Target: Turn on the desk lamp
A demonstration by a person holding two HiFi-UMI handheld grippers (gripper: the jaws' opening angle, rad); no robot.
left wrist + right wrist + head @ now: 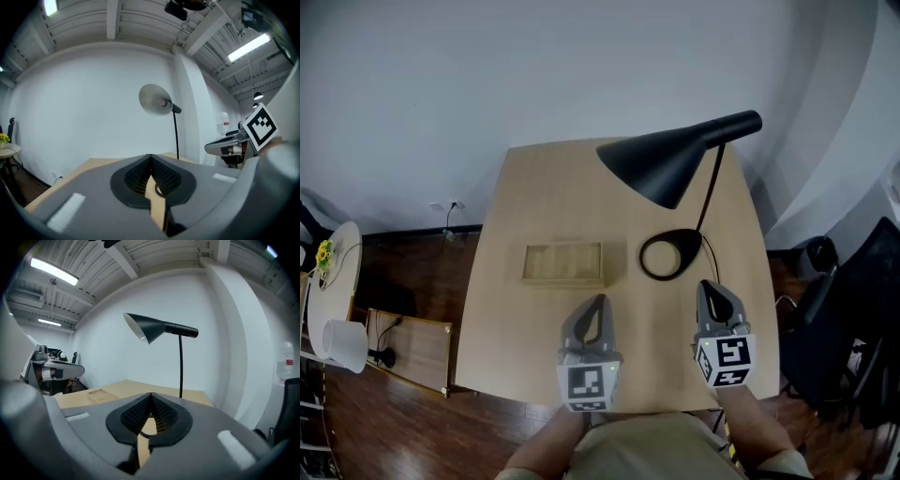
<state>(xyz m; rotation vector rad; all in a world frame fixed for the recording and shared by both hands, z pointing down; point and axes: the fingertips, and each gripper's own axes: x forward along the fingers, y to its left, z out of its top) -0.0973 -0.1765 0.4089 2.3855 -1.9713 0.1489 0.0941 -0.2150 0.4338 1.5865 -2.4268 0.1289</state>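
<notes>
- Desk lamp (680, 164): the shade opens downward, away from the head view, so the bulb is unseen. No switch can be made out in any view.
- Cord (713, 262): thin, leaves the base (649, 267) toward the near right and is lost behind the right gripper (706, 287).
- Right gripper view: base hidden by the gripper's own body; the stem (181, 366) drops out of sight there.
- Table (516, 309): near edge covered by the left gripper (598, 301), the right gripper and the person's arms.
- Person (656, 450): cut by the bottom edge; hands hidden behind the marker cubes.
- Side table (345, 272), far left: cut by the edge; the yellow thing (322, 253) on it is too small to tell.
- Chair (853, 309), right: dark, cut by the edge.
</notes>
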